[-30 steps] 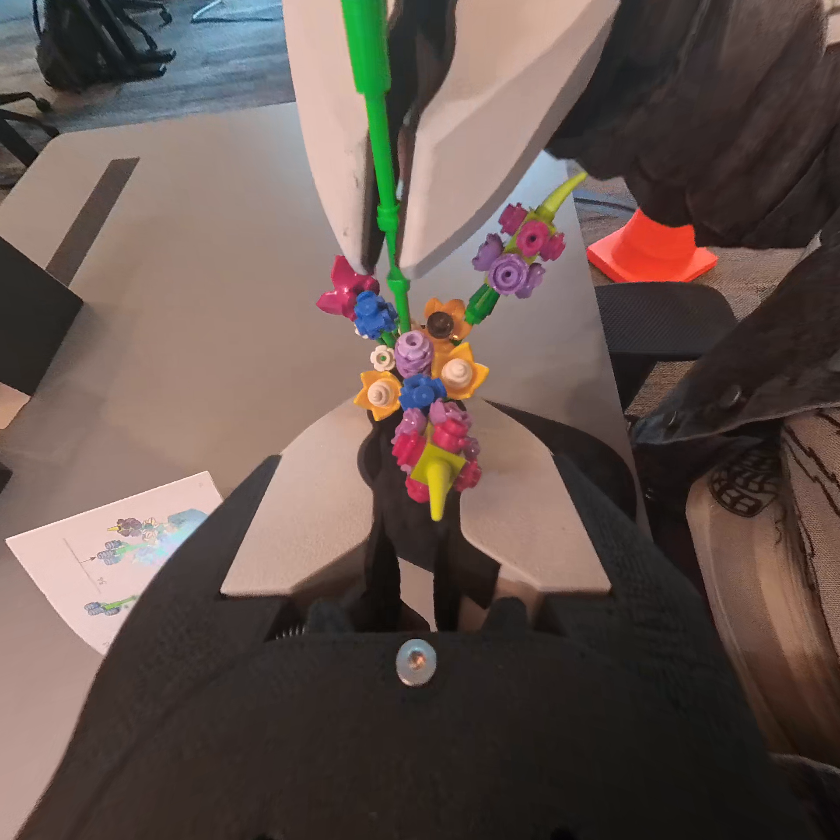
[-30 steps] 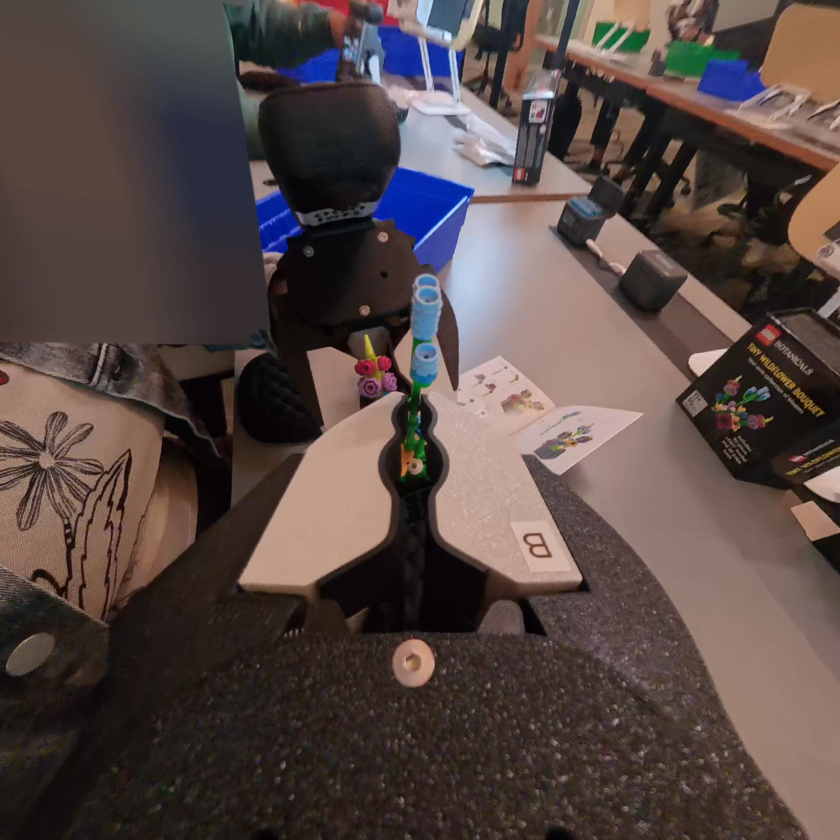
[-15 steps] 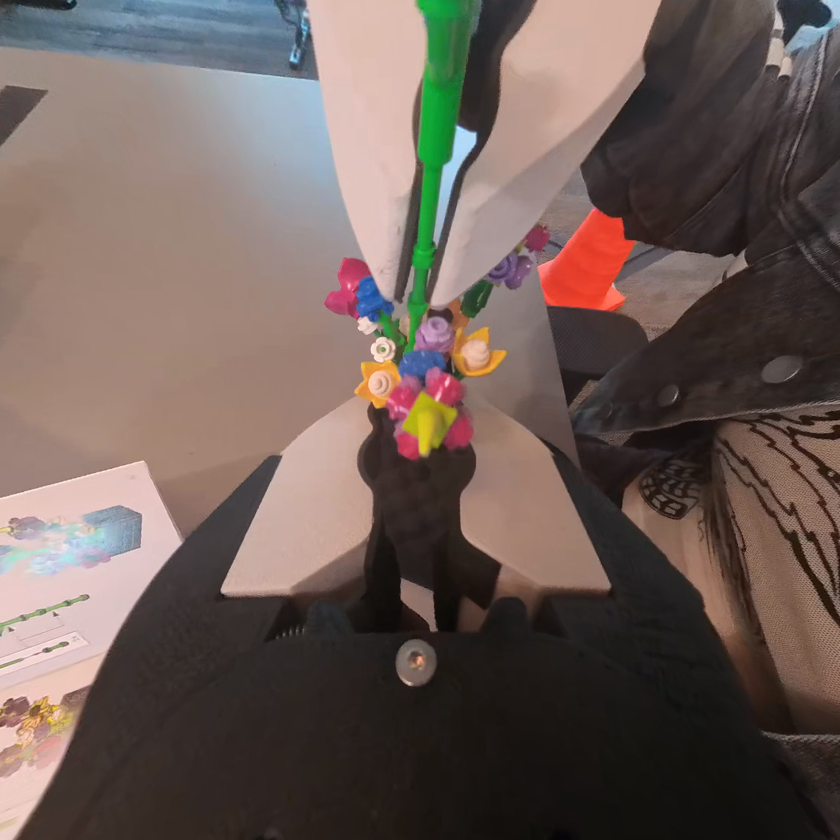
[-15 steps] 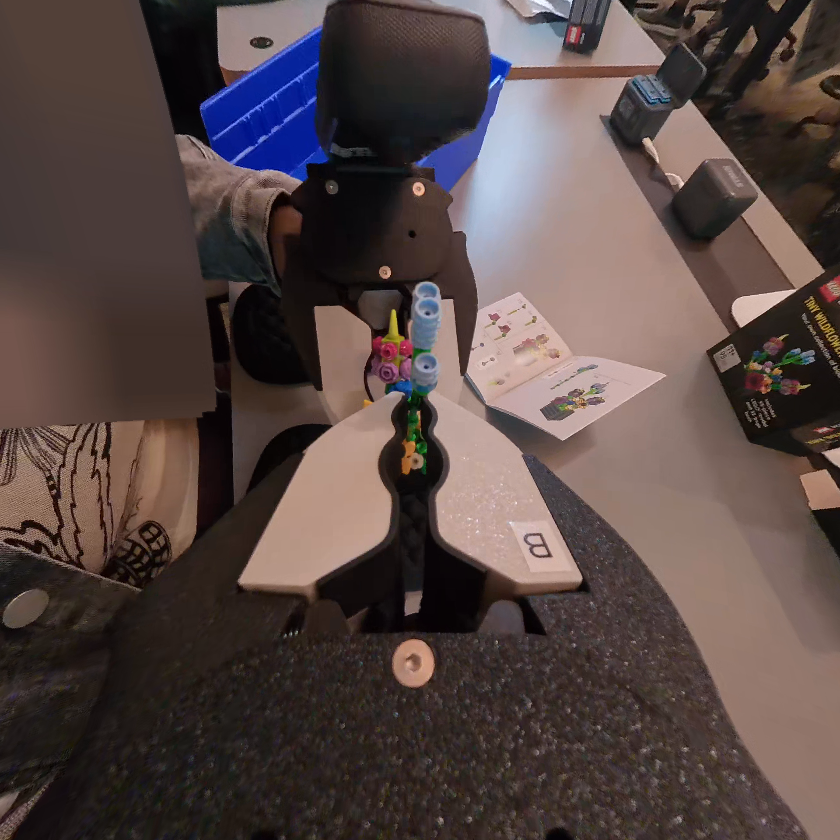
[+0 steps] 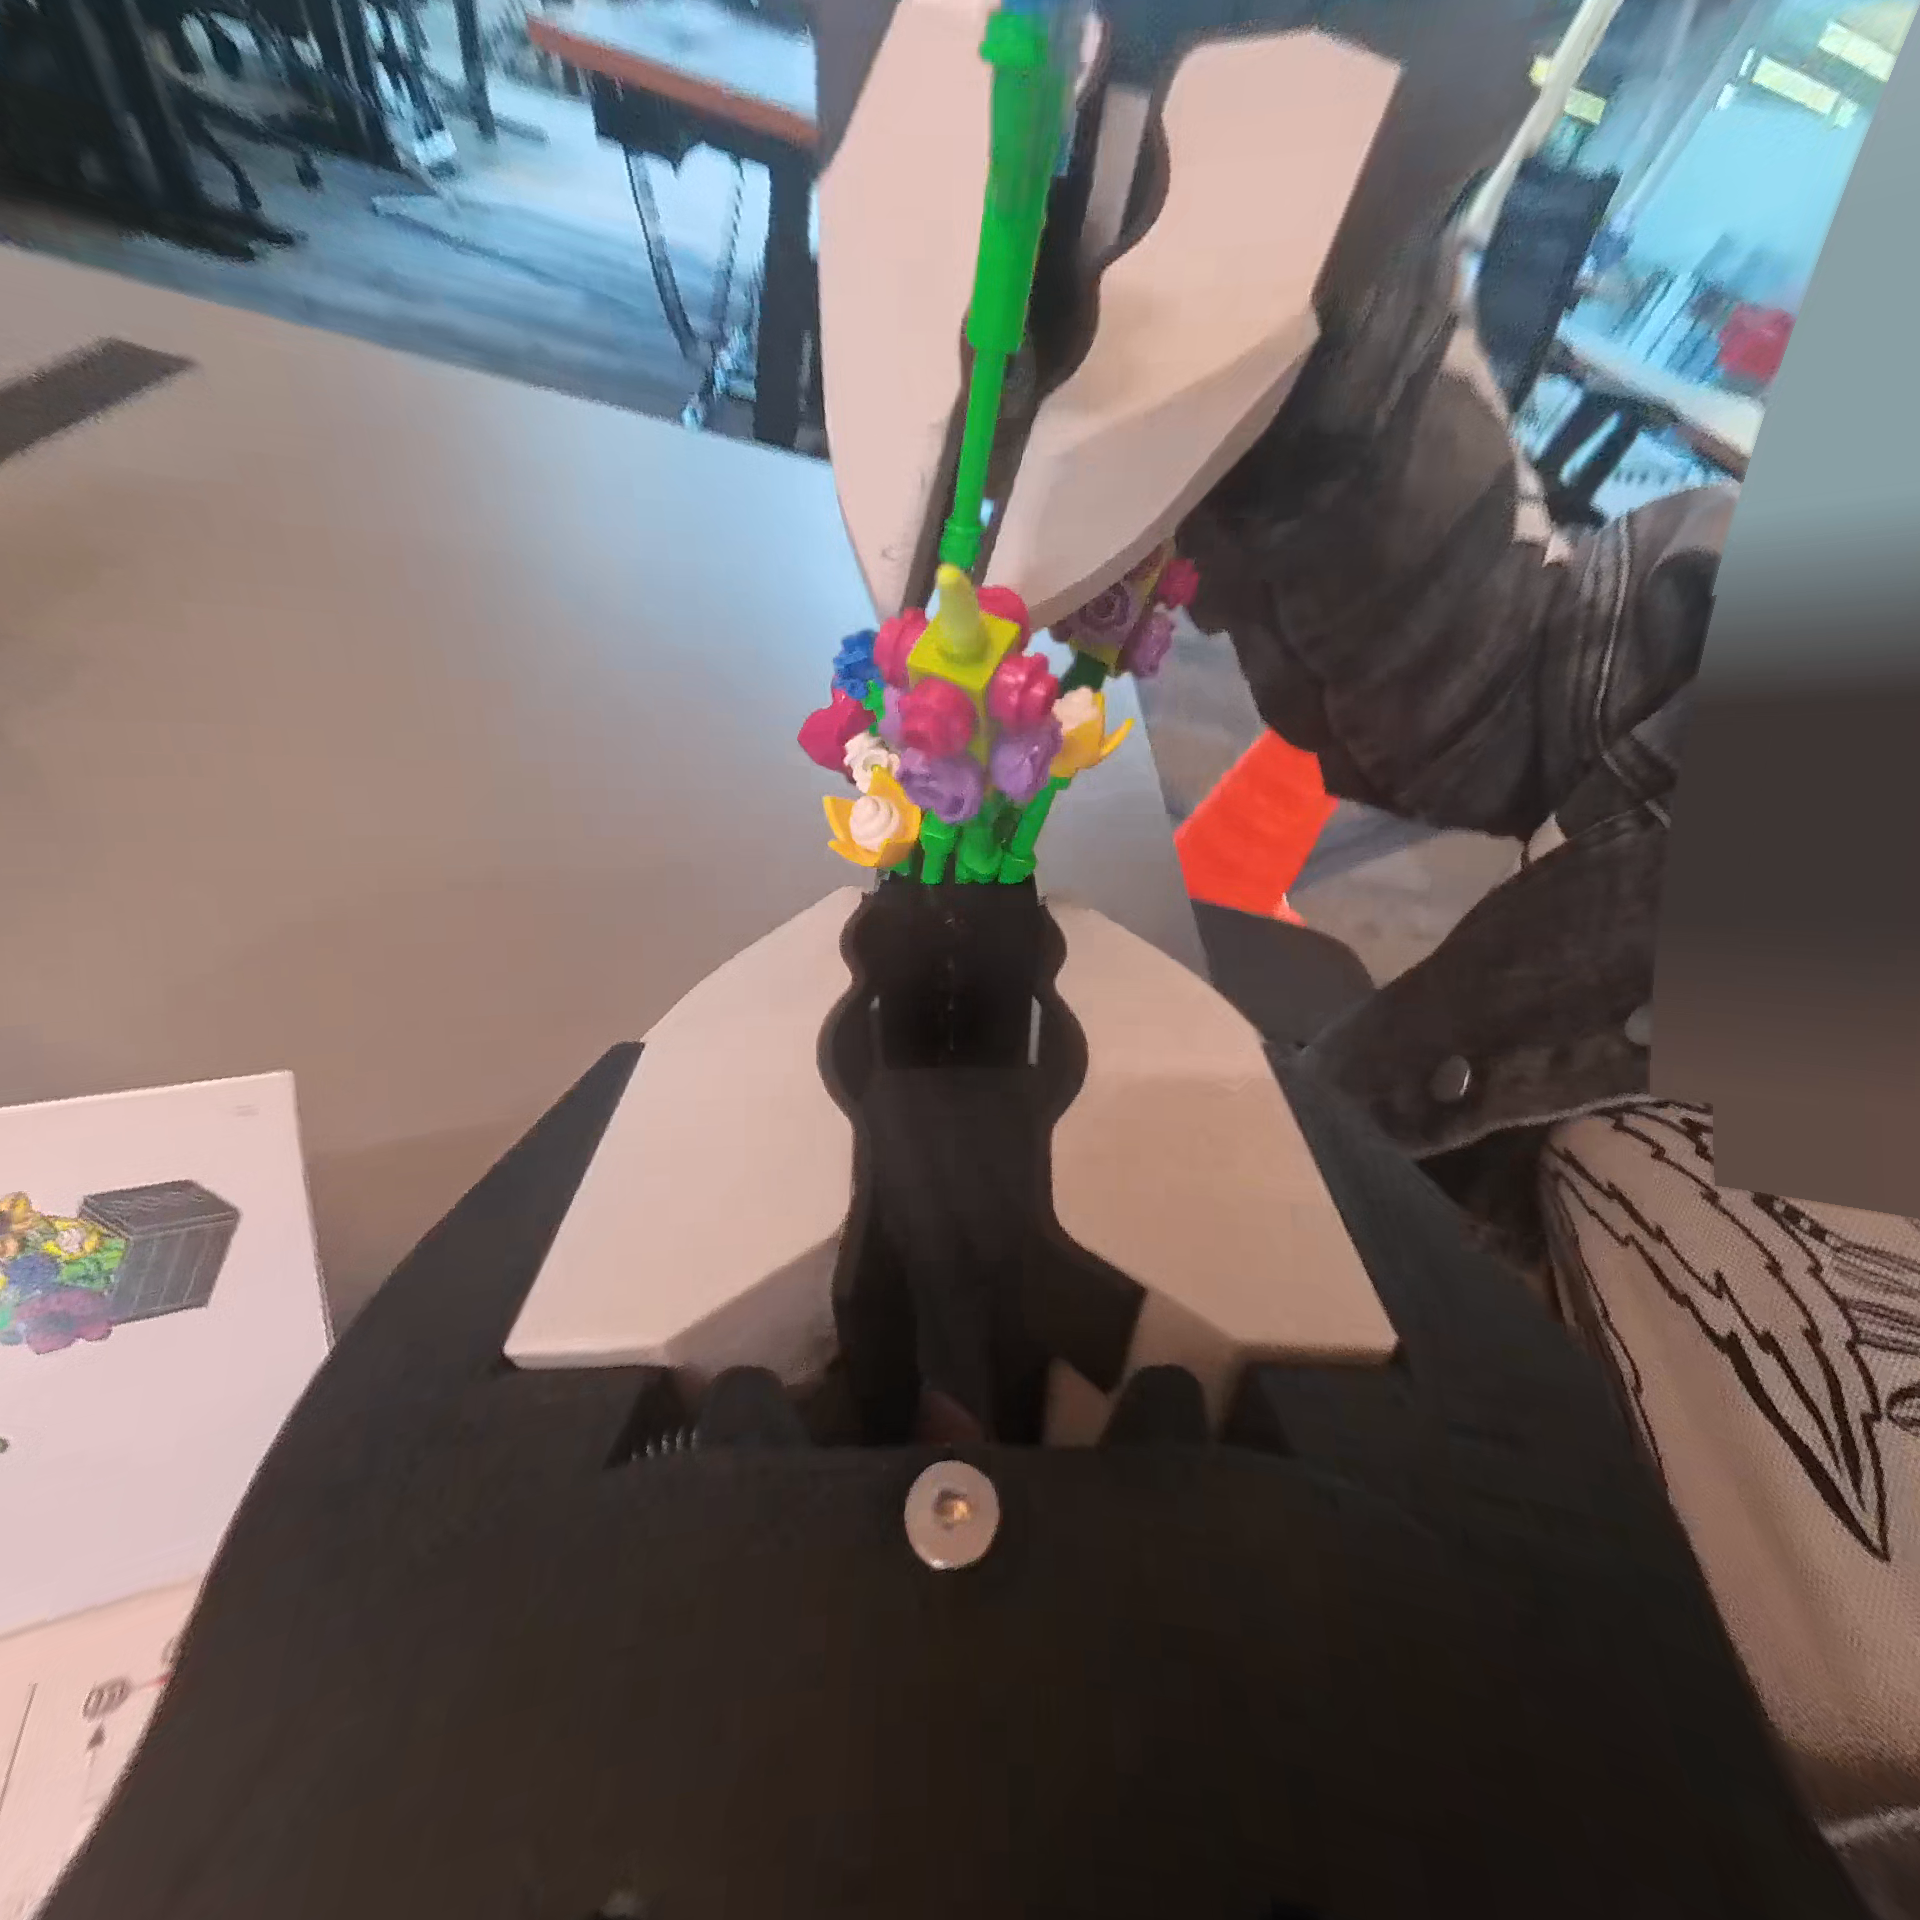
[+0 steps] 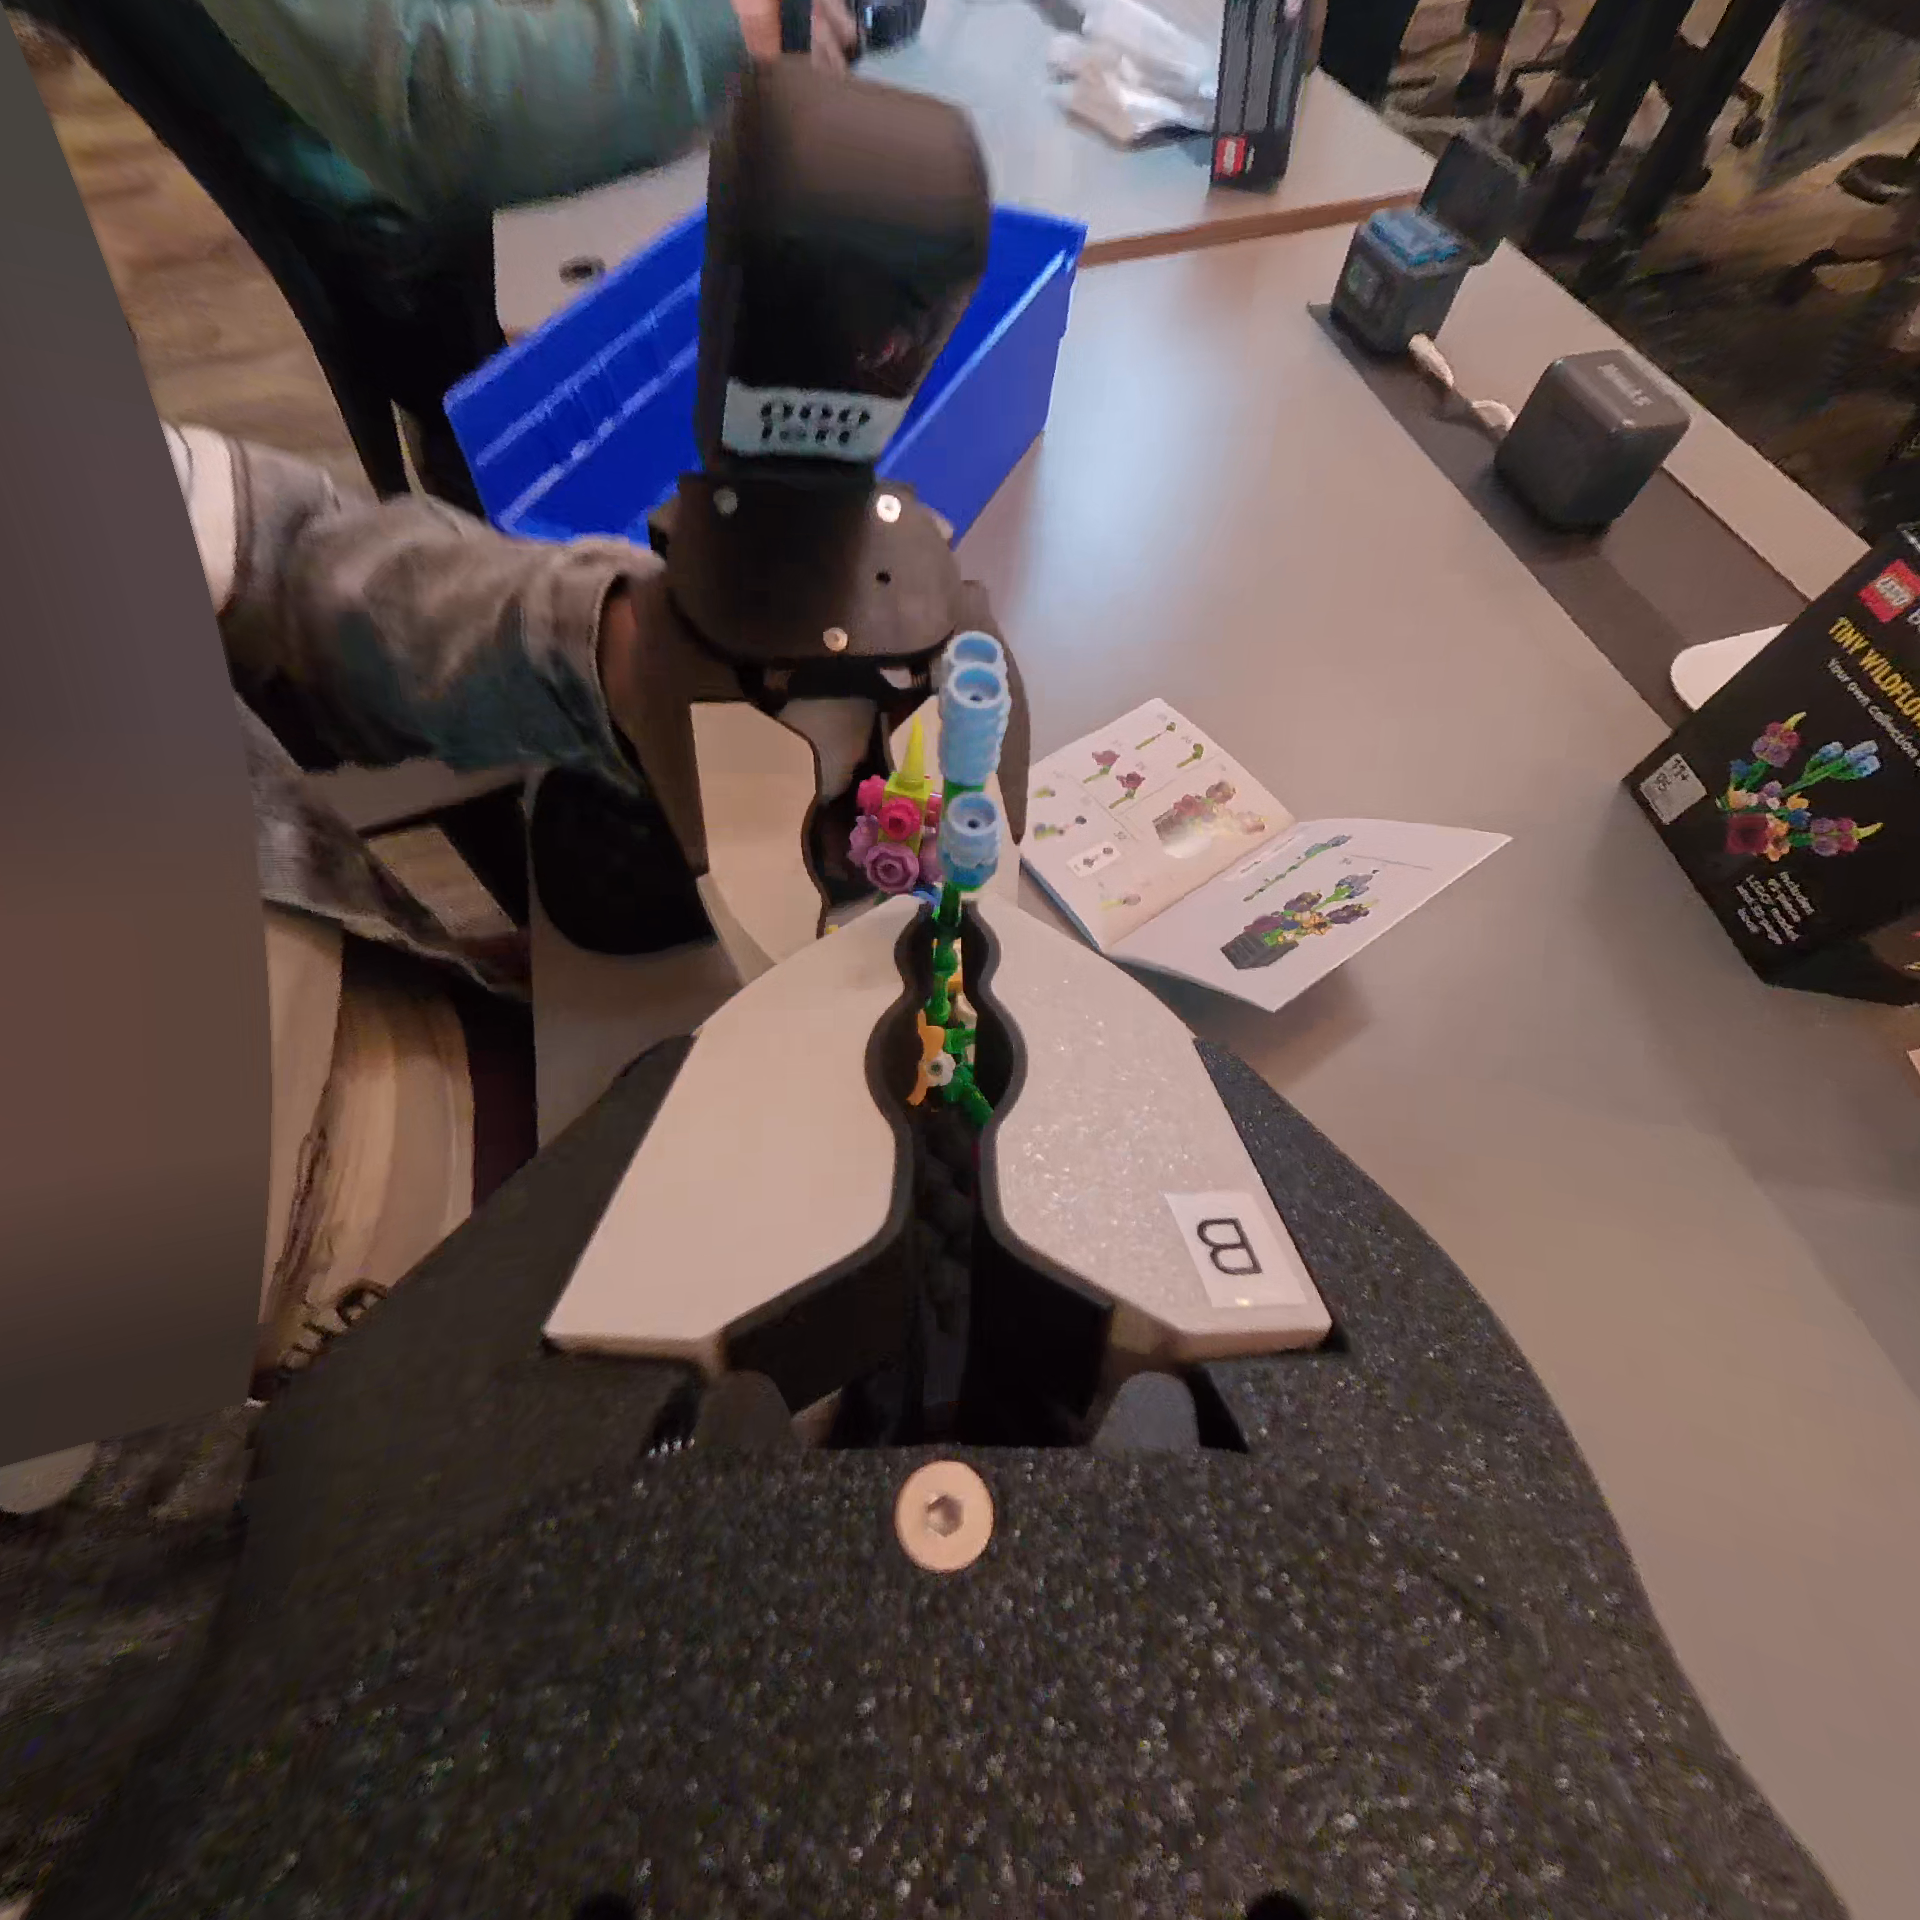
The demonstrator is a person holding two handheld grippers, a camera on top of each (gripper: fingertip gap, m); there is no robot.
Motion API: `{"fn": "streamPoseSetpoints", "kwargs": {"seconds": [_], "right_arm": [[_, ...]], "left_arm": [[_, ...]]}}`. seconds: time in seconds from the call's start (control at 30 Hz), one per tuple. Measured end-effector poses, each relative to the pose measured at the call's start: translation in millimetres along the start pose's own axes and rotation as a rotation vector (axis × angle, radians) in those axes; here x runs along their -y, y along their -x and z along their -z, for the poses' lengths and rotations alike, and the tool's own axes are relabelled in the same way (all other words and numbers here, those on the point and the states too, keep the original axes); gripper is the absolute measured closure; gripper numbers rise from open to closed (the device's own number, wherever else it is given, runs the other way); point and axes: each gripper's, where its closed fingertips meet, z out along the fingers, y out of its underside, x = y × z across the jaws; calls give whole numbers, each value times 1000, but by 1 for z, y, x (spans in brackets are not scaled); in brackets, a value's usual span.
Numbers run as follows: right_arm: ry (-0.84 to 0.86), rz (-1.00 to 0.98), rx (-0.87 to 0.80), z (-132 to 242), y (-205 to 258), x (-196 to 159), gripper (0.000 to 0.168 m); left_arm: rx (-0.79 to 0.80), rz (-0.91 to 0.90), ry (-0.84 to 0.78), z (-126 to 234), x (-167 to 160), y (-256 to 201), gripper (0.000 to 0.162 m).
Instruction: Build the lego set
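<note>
My left gripper (image 5: 951, 914) is shut on the black base (image 5: 951, 997) of the lego bouquet (image 5: 951, 727), which stands upright with pink, purple, yellow and blue flowers. My right gripper (image 5: 966, 582) comes down from above, shut on a long green stem (image 5: 997, 270) whose lower end is in among the flowers. In the right wrist view my right gripper (image 6: 951, 925) is shut on that stem (image 6: 948, 966), topped by light-blue flowers (image 6: 975, 727). The left gripper (image 6: 883, 904) and the bouquet (image 6: 888, 831) show just beyond it.
An open instruction booklet (image 6: 1226, 883) lies on the grey table (image 6: 1351, 1143) and shows in the left wrist view (image 5: 135, 1299). A lego box (image 6: 1808, 790) is at the right and a blue bin (image 6: 623, 405) behind. An orange cone (image 5: 1257, 831) stands off the table. A person's sleeve (image 6: 416, 644) holds the left gripper. Across from one pair of fingers to the other is roughly 6 cm.
The left gripper has tilted the bouquet from pointing at its camera to upright. The right gripper has stayed on the green stem, its lower end still among the flowers.
</note>
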Motion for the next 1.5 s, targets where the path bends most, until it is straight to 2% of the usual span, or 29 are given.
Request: {"fn": "streamPoseSetpoints", "kwargs": {"seconds": [0.17,0.3,0.43,0.6,0.83,1.07,1.17,1.3,1.37,1.5], "right_arm": [[-4,-17,18,-1,-1,9,163],[18,-18,52,-4,4,14,163],[50,-4,53,-5,7,18,163],[85,6,36,-7,7,14,159],[24,-11,58,-4,8,24,152],[-105,-27,77,13,5,42,132],[-224,-11,87,30,4,48,119],[-398,-17,6,41,-8,28,99],[-443,-63,35,26,-3,15,100],[-525,-91,88,-2,6,11,113]], "left_arm": [[16,-22,-166,6,11,2,135],[55,-71,-218,11,14,4,135],[86,-143,-217,15,16,3,135],[59,-71,-235,19,17,3,134],[45,-71,-233,20,16,-1,134],[10,-45,-265,27,22,-2,134],[-22,-28,-284,33,27,-3,134],[-24,-35,-304,43,36,1,134],[-33,-42,-311,45,39,1,134],[-71,-32,-321,43,40,-5,134]]}}
